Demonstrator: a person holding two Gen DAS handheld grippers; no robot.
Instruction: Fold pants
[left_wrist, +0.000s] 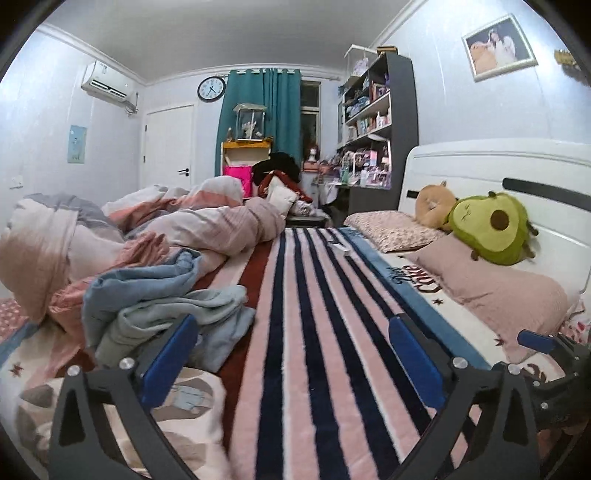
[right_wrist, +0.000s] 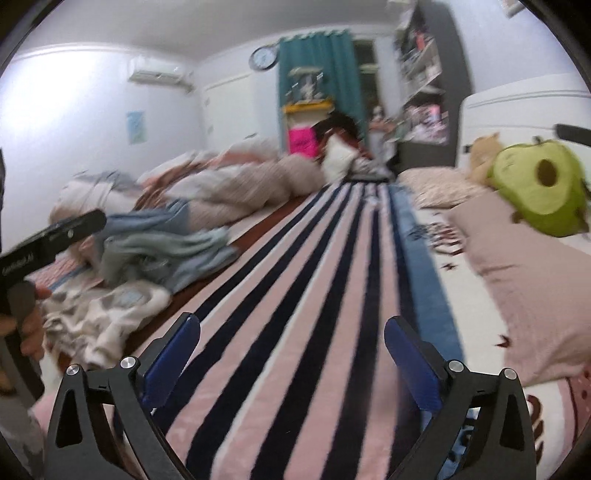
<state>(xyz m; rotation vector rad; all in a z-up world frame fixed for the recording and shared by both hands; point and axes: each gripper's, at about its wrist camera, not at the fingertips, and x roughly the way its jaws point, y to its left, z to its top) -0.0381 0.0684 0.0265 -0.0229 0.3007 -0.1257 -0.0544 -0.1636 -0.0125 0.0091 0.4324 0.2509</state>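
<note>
Striped blanket underneath, both grippers spread empty, crumpled bluish pants, seemingly, front-left.

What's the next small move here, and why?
Probably swing the left gripper left toward the crumpled blue-grey garment pile. Both sets of jaws stand open and empty over the striped blanket, the right gripper too, so nothing is grasped yet.

Lying flat along bed: striped blanket, pink, white and dark navy bands. Resting against white headboard: avocado plush, tan plush just beside it. Lying bunched at far left: rumpled duvet. Hanging on far wall: round clock, beside teal curtain. Standing at right: cluttered shelf unit.
</note>
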